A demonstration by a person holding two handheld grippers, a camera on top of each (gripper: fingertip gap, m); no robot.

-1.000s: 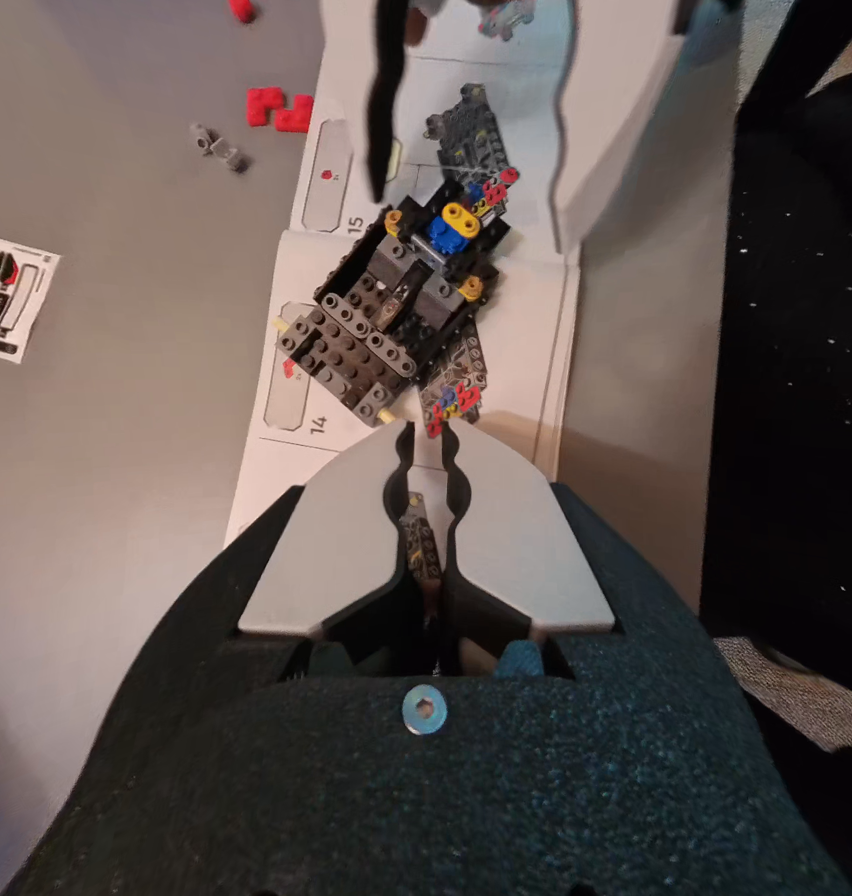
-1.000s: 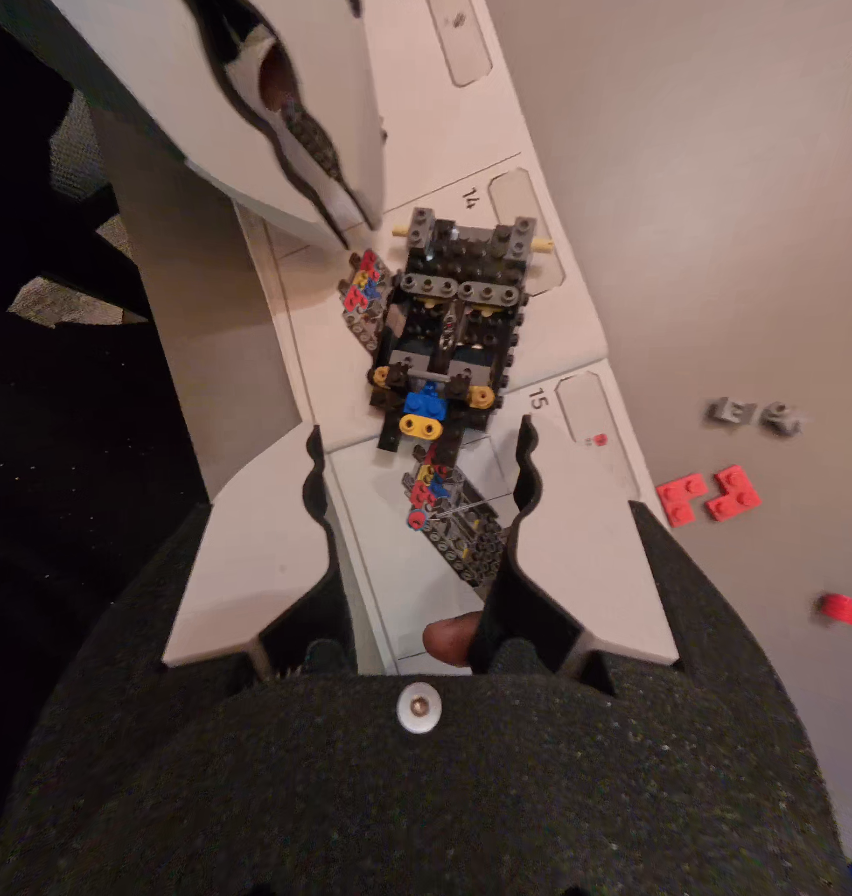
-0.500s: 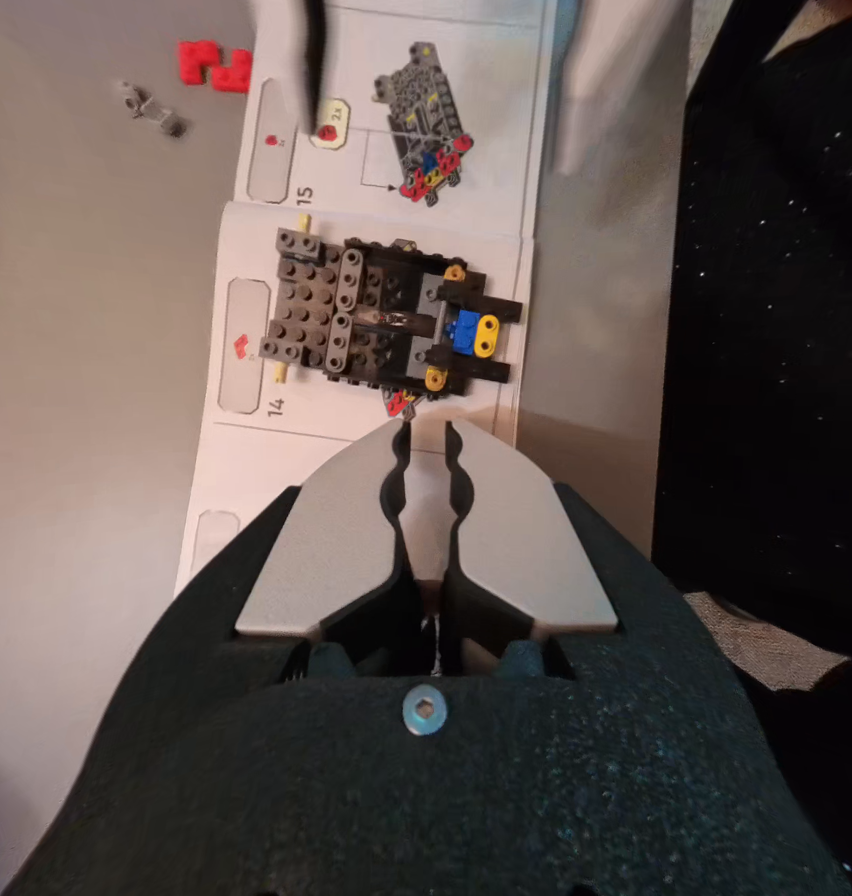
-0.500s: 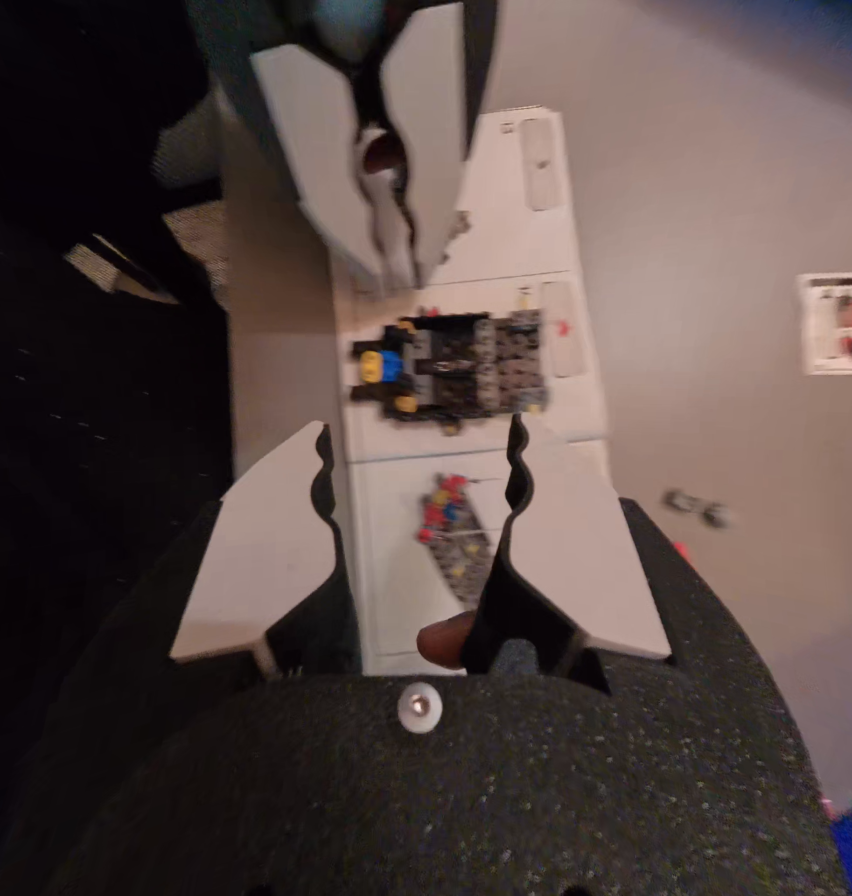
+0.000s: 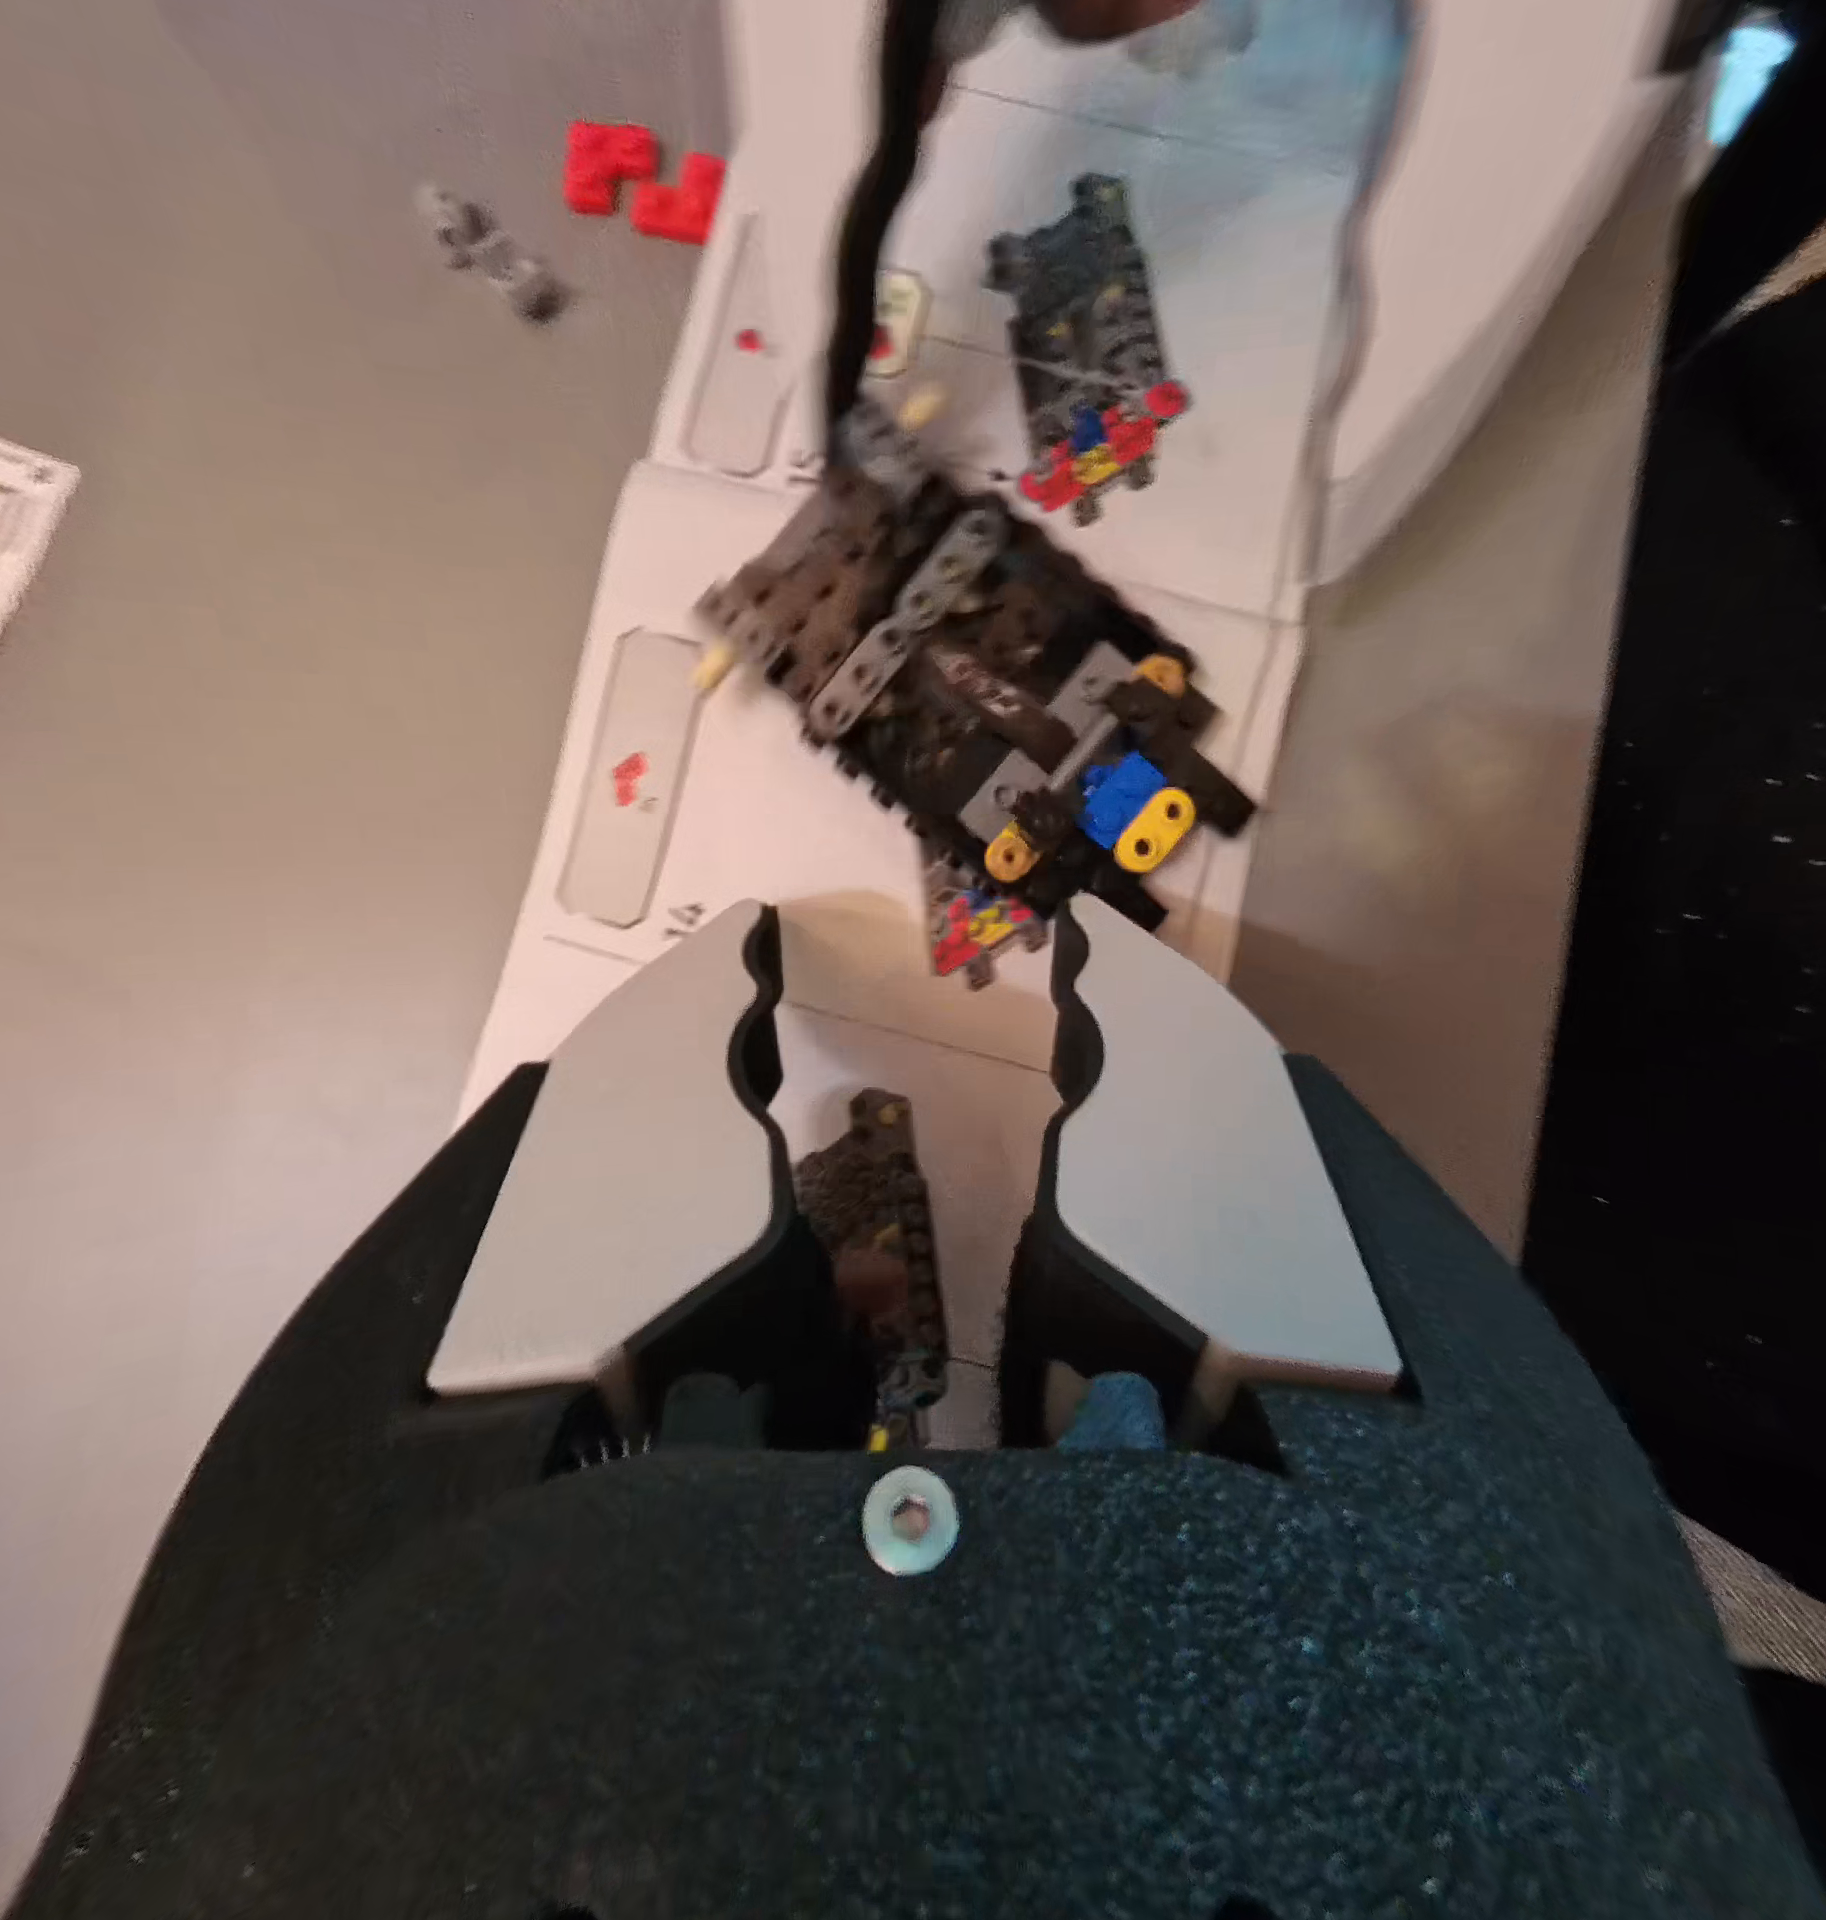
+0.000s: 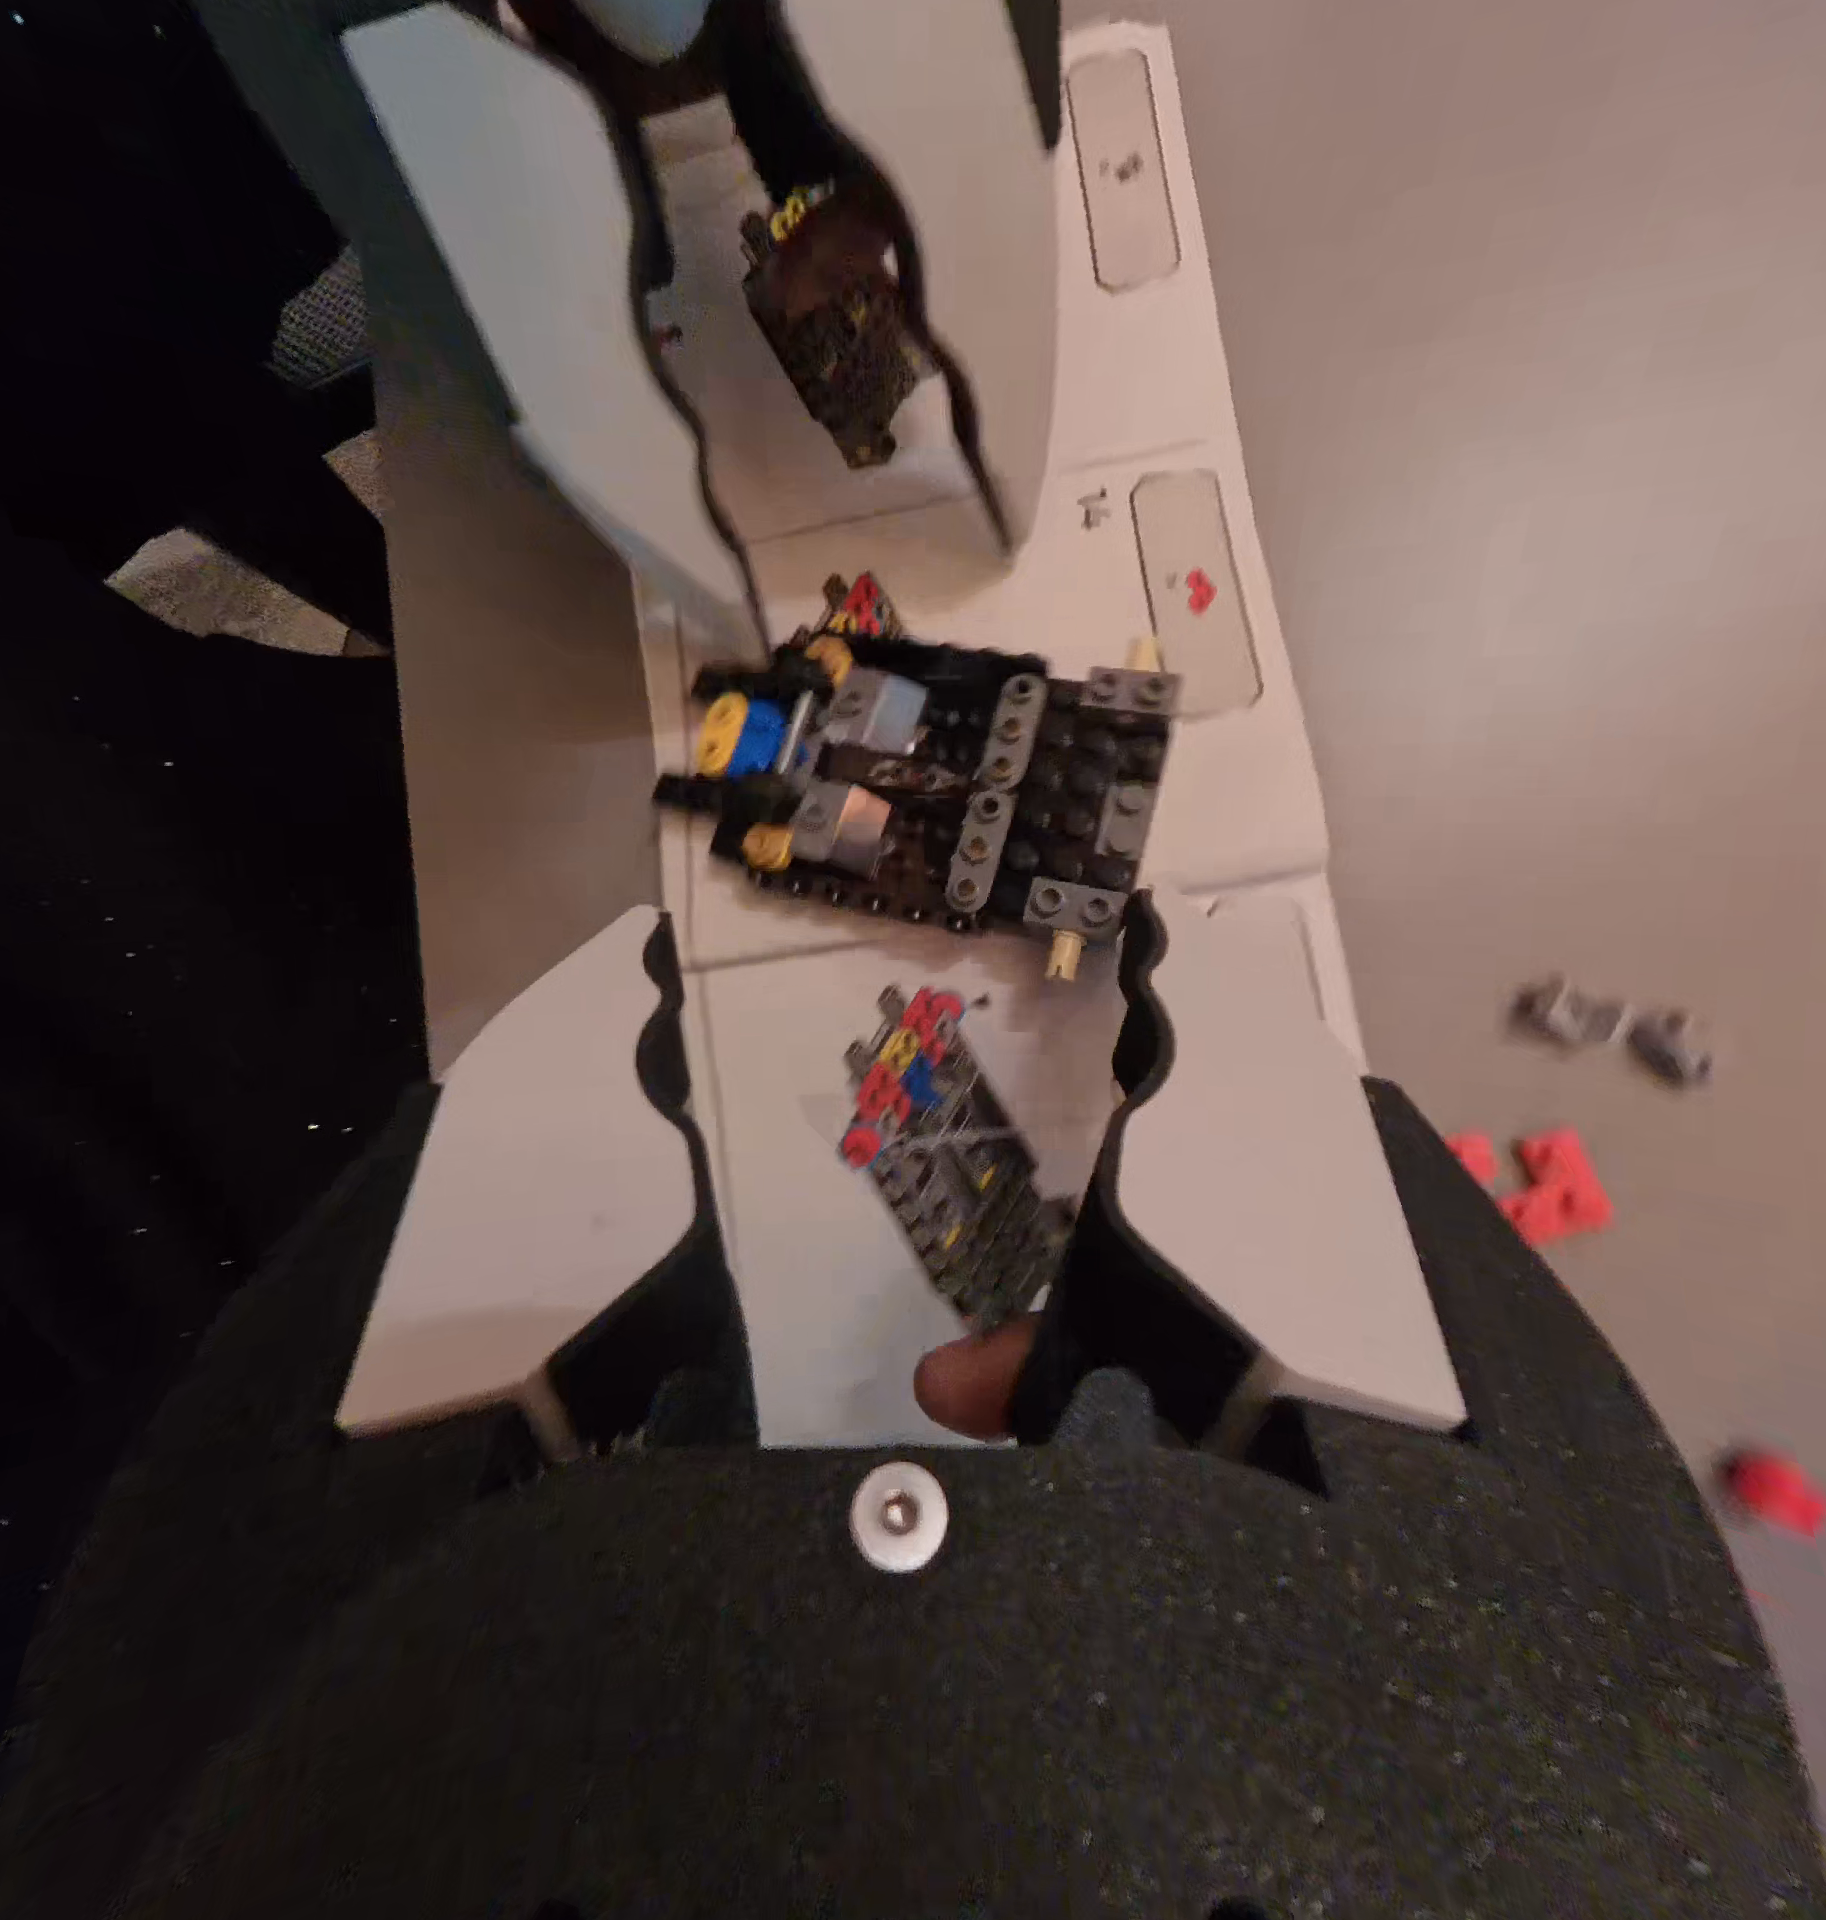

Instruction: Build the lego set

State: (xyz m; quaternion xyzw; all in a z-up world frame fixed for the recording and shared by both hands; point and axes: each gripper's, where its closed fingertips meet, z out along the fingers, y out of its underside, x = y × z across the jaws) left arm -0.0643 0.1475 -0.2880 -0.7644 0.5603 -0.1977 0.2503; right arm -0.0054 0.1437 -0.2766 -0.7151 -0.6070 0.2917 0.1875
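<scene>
1. Centrally, the dark lego model lies tilted on the open white instruction booklet, its blue and yellow end toward the table's dark edge.
2. On the left gripper the jaws stand apart with nothing between them; its tips hover just beside the model's blue and yellow end.
3. On the right gripper the jaws are spread wide and hold nothing; the right fingertip sits just beside the model's grey rear corner, where a tan peg sticks out. Contact cannot be told.
4. Loose red pieces and small grey pieces lie on the grey table beside the booklet.
5. Another red piece lies apart, blurred.
6. A white sticker sheet shows at the left wrist view's edge.
7. A fingertip of the person shows behind the right gripper's fingers.
</scene>
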